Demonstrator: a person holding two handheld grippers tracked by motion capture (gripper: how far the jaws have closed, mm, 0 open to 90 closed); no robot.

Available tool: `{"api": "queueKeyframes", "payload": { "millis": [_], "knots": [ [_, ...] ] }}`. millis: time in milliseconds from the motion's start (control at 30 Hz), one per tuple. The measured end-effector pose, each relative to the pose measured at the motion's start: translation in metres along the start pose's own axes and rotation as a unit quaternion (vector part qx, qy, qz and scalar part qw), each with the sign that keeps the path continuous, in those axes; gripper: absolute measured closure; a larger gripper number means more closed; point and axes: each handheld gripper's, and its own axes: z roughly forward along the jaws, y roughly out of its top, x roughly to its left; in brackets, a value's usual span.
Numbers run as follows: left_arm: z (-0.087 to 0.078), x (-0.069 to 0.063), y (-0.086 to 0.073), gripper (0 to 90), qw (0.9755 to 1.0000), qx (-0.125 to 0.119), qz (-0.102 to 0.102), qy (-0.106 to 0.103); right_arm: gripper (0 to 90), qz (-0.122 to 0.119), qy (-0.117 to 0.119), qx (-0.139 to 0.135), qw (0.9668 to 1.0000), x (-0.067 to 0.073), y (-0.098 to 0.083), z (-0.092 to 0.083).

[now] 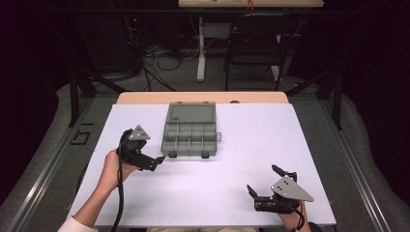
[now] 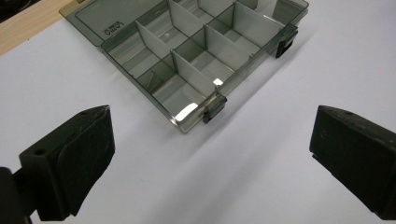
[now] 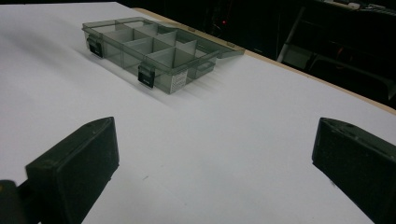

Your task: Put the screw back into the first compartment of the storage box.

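Note:
A grey see-through compartment box lies open at the middle of the white table, its lid folded flat toward the far edge. The compartments look empty. Two black latches hang from its near wall. My left gripper is held just left of the box's near-left corner, open, with nothing between its jaws. In the left gripper view the box lies ahead of the gripper with its corner latch closest. My right gripper rests open near the front right of the table. The right gripper view has the box far ahead of the gripper.
A white sheet covers the table, and a strip of wooden edge shows at the far side. Beyond it stand a black chair, a white table leg and cables on the floor. Metal rails run along both sides.

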Motion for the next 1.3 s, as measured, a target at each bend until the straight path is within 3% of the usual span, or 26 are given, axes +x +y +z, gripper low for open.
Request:
{"api": "queueKeyframes", "payload": {
  "millis": [233,400,667,800,1000,1300],
  "knots": [
    [-0.005,-0.011,-0.034,0.0,0.9992,-0.036,-0.014,0.004,0.0,-0.001,0.001,0.000,1.0000,0.000,0.000,0.000],
    [-0.008,-0.016,-0.057,0.0,0.9974,-0.065,-0.029,0.009,0.0,-0.003,0.001,0.001,1.0000,0.000,0.000,0.000],
    [-0.004,-0.022,-0.091,0.0,0.9950,-0.088,-0.047,0.009,0.0,-0.001,-0.001,0.003,1.0000,0.001,0.000,0.000],
    [-0.006,-0.025,-0.103,0.0,0.9922,-0.117,-0.044,0.002,0.0,-0.003,0.001,0.004,1.0000,0.000,0.000,0.000],
    [-0.010,-0.033,-0.115,0.0,0.9893,-0.144,-0.021,-0.001,0.0,-0.003,0.002,0.003,1.0000,0.001,0.000,0.000],
    [-0.013,-0.043,-0.126,0.0,0.9893,-0.146,-0.004,-0.003,0.0,-0.003,0.001,0.005,1.0000,0.001,0.000,0.000]
  ]
}}
